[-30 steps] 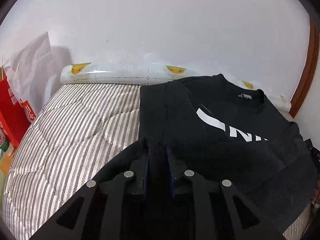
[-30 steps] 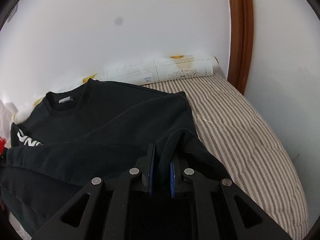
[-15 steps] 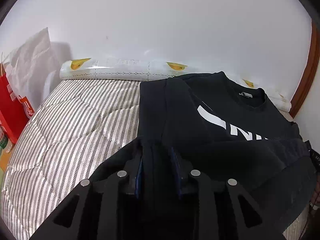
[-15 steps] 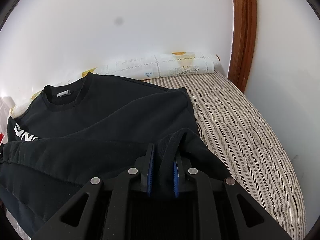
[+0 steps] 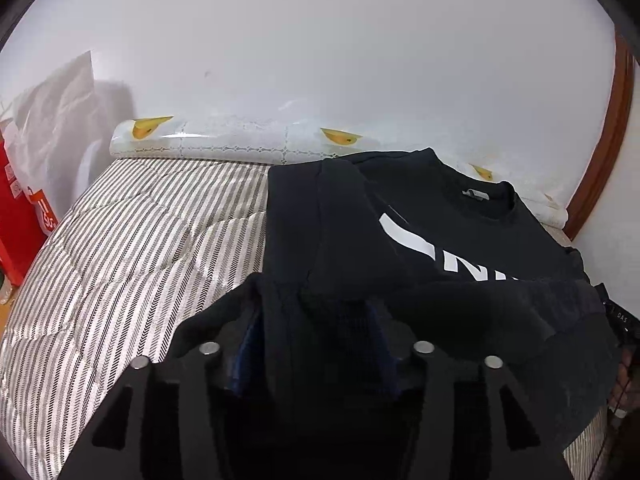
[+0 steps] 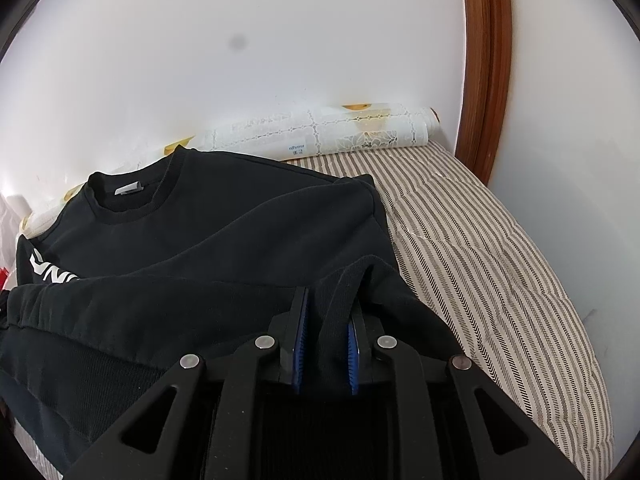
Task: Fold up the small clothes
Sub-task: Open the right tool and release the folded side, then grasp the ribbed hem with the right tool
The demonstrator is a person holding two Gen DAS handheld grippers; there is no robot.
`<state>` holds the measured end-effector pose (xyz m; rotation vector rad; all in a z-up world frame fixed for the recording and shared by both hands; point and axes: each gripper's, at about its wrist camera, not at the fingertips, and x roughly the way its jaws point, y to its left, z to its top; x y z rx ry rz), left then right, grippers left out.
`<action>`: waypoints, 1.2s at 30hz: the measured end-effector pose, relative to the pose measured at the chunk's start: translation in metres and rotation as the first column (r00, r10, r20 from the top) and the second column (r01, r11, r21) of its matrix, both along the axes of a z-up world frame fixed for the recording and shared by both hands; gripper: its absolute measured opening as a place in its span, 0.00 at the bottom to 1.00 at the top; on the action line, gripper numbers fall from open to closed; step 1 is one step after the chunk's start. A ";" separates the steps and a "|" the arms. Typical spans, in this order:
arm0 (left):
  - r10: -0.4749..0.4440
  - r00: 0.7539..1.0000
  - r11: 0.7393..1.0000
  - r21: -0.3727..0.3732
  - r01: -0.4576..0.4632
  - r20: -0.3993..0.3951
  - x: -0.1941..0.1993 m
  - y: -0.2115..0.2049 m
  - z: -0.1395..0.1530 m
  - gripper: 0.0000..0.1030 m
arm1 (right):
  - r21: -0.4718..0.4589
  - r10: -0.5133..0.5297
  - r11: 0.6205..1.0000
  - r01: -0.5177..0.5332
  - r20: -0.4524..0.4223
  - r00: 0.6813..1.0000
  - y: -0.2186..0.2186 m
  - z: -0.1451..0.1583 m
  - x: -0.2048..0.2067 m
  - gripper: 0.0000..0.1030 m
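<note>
Black sweatshirt [image 5: 420, 216] spread over the striped mattress [image 5: 132, 248], filling the centre and right of the left wrist frame, white lettering [image 5: 460, 264] showing at centre right, collar [image 5: 480, 196] toward the white wall. Bottom hem folded up, lying across the lower middle of both frames. Left hand-held gripper [image 5: 312, 344] at bottom centre, released, blue pads spread wide with dark fabric draped loosely between and over them. Right hand-held gripper [image 6: 324, 336] at bottom centre of its frame, jaws parted a little, a ridge of the sweatshirt [image 6: 224, 240] standing between the pads; cannot tell whether pinched or just let go. Patterned roll [image 6: 328, 132] lying along the wall at the mattress's far edge. Red bag [image 5: 20, 216] at far left, wooden frame [image 6: 486, 64] at upper right.
</note>
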<state>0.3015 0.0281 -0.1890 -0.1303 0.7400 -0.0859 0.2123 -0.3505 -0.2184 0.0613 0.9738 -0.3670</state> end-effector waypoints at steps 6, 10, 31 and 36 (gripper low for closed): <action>-0.006 1.000 1.000 0.004 0.006 0.004 -0.001 -0.002 0.001 0.55 | 0.006 0.002 1.000 -0.002 0.007 1.000 0.000 0.000 -0.001 0.18; -0.005 1.000 1.000 0.005 0.005 0.013 -0.002 -0.002 0.002 0.55 | 0.024 0.000 1.000 -0.001 0.018 1.000 -0.003 0.000 -0.003 0.20; -0.014 0.998 1.000 -0.008 0.015 0.067 -0.014 -0.004 0.010 0.64 | -0.068 0.111 0.992 -0.110 0.022 0.994 0.067 0.047 -0.072 0.10; -0.016 0.997 1.000 0.002 0.015 0.075 -0.017 -0.005 0.011 0.64 | 0.037 0.149 0.988 -0.149 -0.013 0.989 0.092 0.031 -0.091 0.10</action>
